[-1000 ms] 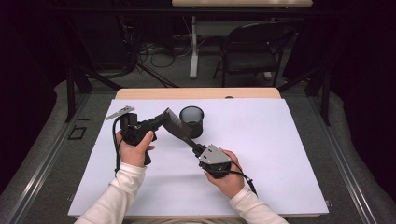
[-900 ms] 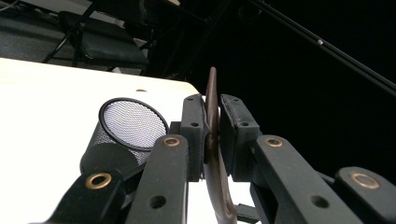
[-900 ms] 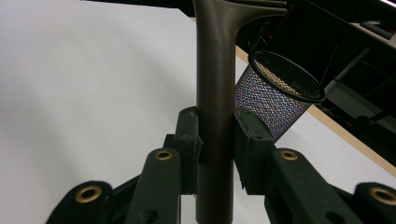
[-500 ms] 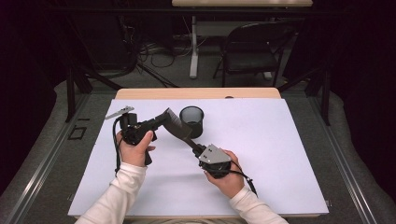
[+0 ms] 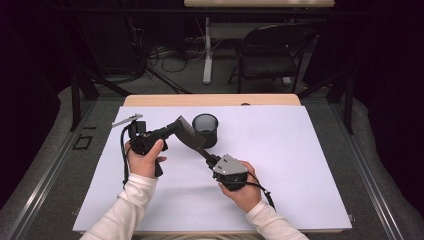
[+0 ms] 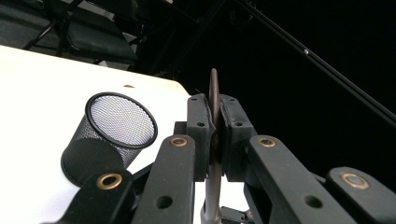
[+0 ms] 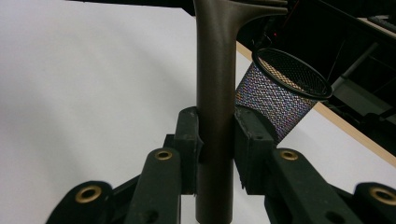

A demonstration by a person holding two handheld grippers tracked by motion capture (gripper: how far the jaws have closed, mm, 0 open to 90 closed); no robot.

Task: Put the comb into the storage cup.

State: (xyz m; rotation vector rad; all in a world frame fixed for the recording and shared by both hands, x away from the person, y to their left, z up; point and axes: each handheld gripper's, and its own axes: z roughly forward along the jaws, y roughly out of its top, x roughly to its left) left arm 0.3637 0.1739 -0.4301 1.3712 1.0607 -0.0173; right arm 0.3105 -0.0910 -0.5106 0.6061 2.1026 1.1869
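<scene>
Both tongs clamped one dark spatula: the right tongs (image 7: pixel 215 140) gripped its handle (image 7: pixel 214 93), the left tongs (image 6: pixel 215 135) pinched its flat blade (image 6: pixel 214 93) edge-on, steadying it over the worktop (image 5: pixel 300 165) beside the mesh cup (image 5: pixel 205 129), likely for insertion.

A pale wooden tabletop (image 5: pixel 150 100) carries the scene; a large white rectangular sheet (image 5: pixel 300 165) covers nearly all of it, leaving a bare wooden strip along the far edge; a small dark spot sits on that strip near its middle. Directly on the white sheet stands one black wire-mesh cylindrical cup (image 5: pixel 205 129), upright, mouth open upward, in the far half, left of centre; the cup's mesh wall also shows in the left gripper view (image 6: pixel 112 135) and the right gripper view (image 7: pixel 275 95).
</scene>
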